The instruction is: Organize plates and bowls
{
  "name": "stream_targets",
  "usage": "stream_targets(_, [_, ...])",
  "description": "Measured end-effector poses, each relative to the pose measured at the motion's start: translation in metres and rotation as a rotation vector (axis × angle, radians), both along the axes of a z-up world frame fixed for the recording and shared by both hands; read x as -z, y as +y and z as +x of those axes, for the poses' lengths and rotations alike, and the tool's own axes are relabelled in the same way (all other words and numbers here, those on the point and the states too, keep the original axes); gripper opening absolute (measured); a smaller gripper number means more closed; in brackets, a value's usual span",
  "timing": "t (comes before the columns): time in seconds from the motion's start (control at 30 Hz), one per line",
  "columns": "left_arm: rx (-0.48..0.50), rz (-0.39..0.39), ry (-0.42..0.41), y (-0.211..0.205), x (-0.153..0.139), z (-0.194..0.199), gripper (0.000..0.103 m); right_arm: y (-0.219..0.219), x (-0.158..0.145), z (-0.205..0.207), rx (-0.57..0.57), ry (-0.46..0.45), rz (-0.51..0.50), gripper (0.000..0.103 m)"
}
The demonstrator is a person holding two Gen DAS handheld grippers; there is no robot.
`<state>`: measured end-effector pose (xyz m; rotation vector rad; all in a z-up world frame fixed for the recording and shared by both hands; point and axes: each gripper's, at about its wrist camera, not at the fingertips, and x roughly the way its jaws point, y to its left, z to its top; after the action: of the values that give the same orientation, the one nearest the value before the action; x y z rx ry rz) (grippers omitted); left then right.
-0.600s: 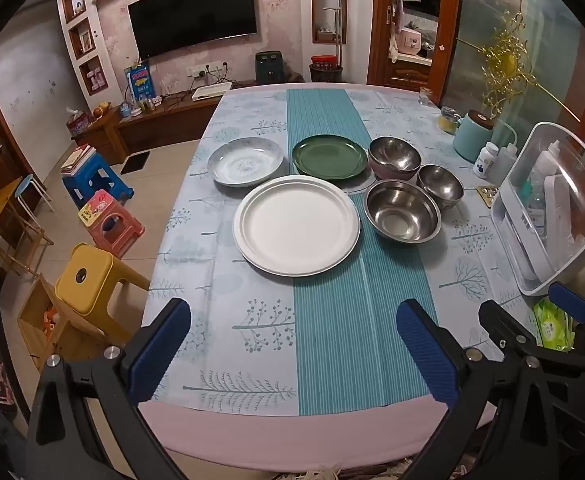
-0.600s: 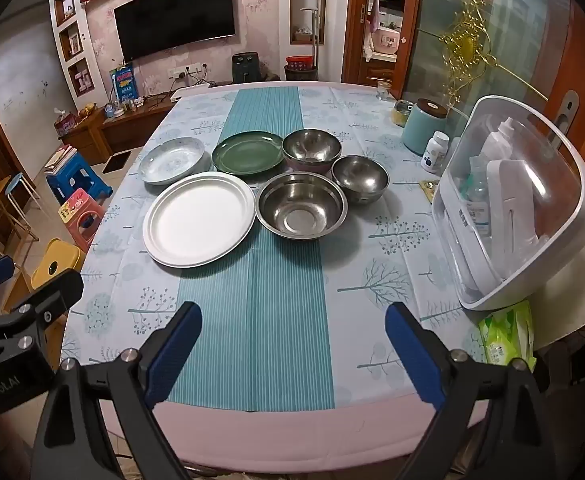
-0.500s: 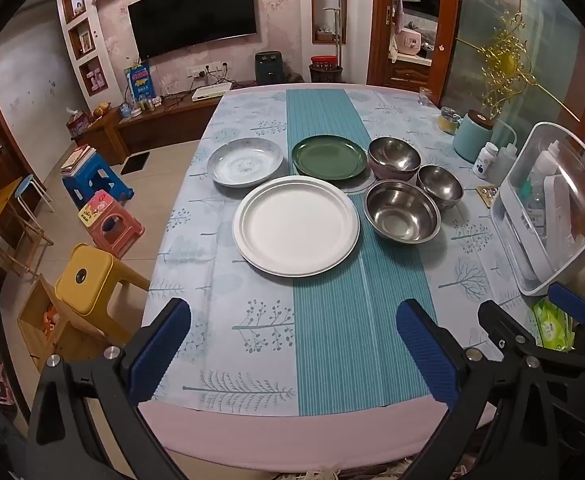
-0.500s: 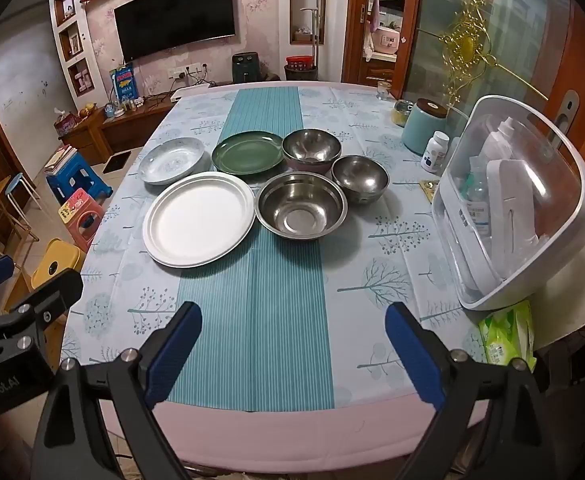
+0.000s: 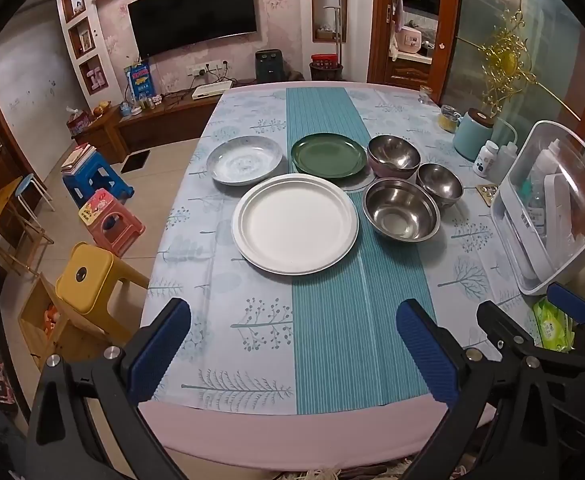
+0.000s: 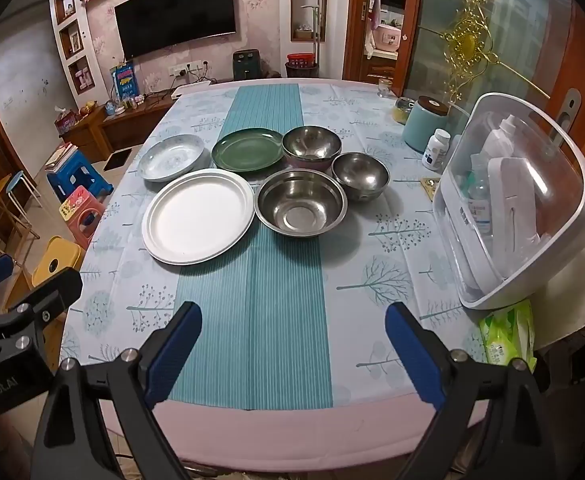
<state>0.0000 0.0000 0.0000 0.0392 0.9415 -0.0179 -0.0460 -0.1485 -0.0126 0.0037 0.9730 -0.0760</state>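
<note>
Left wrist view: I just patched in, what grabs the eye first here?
The big white plate at mid-table, ringed by a patterned plate, a green plate and three steel bowls on its right. A white domed rack stands at the right edge. Both grippers hover open over the near edge.

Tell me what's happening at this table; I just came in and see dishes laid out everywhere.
A person holds a gripping tool in each hand above the near table edge, and both the left tool and right tool are open and empty. Nothing is sorted yet: the white plate, green plate and patterned plate lie separately, beside three steel bowls.
</note>
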Motion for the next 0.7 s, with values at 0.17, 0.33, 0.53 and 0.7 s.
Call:
stream_targets(0.17, [0.001, -0.002, 0.002, -0.0002, 0.0002, 0.0001, 0.102, 0.0002, 0.0027, -0.0004, -0.001, 0.000, 0.002, 0.094])
stream_targets(0.33, [-0.002, -0.006, 0.006, -0.0006, -0.0005, -0.0016, 0.102, -0.0010, 0.0005, -0.0002, 0.000, 0.000, 0.001, 0.094])
stream_targets(0.53, [0.000, -0.004, 0.005, 0.0067, 0.0017, -0.0002, 0.102, -0.0016, -0.0001, -0.0017, -0.001, 0.001, 0.004, 0.094])
stream_targets(0.7, [-0.003, -0.006, 0.018, 0.0020, 0.0026, 0.0013, 0.102, -0.0027, -0.0009, -0.0019, 0.000, 0.000, 0.003, 0.094])
